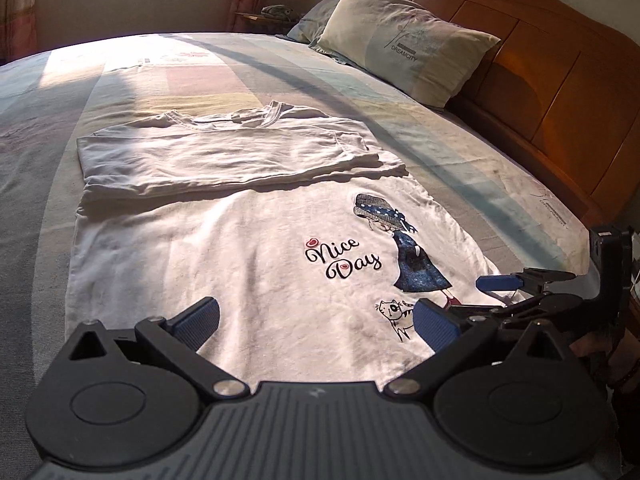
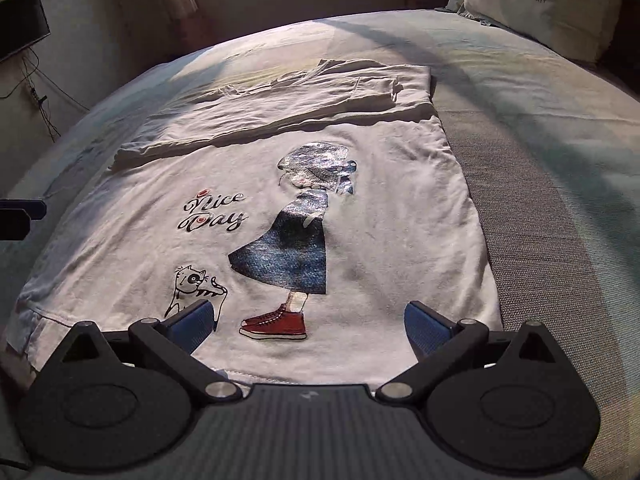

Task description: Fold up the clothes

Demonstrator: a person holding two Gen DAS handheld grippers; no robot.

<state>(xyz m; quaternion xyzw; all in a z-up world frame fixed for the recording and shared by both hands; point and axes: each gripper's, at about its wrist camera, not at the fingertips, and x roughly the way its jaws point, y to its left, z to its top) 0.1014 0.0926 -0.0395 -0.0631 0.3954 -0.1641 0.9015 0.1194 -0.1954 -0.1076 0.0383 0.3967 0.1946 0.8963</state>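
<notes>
On the bed [image 1: 500,176], a white printed T-shirt [image 1: 248,264] is laid flat across the striped cover, its lower half spread toward the cameras with the "Nice Day" lettering [image 1: 340,258] and the girl-and-cat print facing up. The upper part of the T-shirt has been brought over itself: a flat, layered band [image 1: 236,152] with the neckline and sleeves tucked in is seen lying across the far end, its near edge casting a shadow on the printed panel. The folding is therefore judged to be partly done; the long lower panel is yet to be folded up, and the hem nearest the cameras lies loose.

The left gripper [image 1: 316,322] is held low over the hem with its fingers spread apart and nothing between them. The right gripper [image 2: 308,320] is likewise held with its fingers released, just above the hem near the red shoes [image 2: 276,324] of the print; whether the pads touch the cloth cannot be told. The hem would probably be pinched next at both corners. A pillow [image 1: 404,40] rests against the wooden headboard [image 1: 532,56], well apart from the T-shirt.
</notes>
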